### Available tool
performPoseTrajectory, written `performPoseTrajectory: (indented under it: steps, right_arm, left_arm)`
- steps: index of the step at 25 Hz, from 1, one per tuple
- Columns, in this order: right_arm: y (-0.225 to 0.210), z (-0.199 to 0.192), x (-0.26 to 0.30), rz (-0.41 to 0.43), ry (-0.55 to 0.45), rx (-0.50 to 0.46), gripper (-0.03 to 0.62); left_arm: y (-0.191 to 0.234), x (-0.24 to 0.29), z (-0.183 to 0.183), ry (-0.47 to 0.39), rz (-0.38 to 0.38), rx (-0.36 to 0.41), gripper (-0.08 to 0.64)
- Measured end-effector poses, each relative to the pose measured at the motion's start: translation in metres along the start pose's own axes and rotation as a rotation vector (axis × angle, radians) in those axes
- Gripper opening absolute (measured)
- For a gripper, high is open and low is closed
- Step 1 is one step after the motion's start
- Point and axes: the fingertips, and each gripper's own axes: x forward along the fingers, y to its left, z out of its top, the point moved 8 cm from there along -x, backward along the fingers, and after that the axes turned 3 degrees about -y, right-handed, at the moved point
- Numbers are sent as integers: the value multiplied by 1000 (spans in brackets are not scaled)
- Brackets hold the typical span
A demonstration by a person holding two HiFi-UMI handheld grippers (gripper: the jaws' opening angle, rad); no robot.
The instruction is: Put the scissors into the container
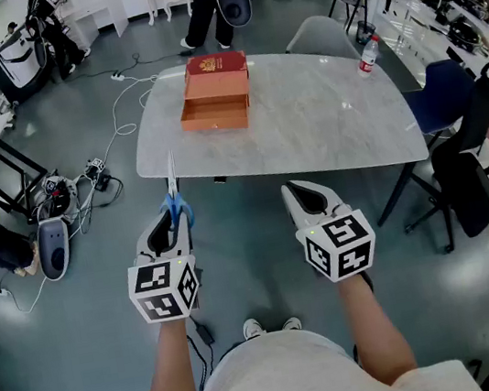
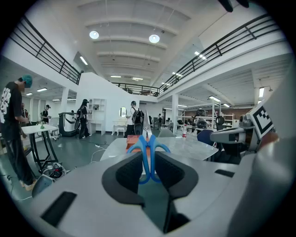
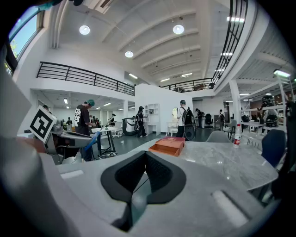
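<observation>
The left gripper (image 1: pixel 173 222) was clenched on the scissors (image 1: pixel 173 192) by the handles, blades aimed at 12 o'clock, presumably to lead into the box (image 1: pixel 215 102) well ahead; the right gripper (image 1: pixel 303 195) was closed, empty.

Blue-handled scissors (image 1: pixel 175 201), orange container (image 1: pixel 215 102), pale grey marbled table (image 1: pixel 325 121).
</observation>
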Motion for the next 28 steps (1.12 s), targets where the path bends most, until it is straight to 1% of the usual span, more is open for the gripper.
performPoseTrajectory:
  steps: [6, 13, 21, 28]
  right_arm:
    - [13, 1, 9, -6, -4, 8, 5]
    - [26, 0, 23, 2, 4, -28, 5]
    - [10, 1, 53, 9, 9, -14, 5]
    - [-25, 2, 100, 45, 19, -21, 5]
  left_arm:
    - [19, -3, -1, -8, 0, 1, 80]
    - [37, 5, -4, -8, -17, -17, 80]
    - [46, 36, 0, 10, -24, -2, 80]
    - [52, 89, 8, 28, 0, 3, 80]
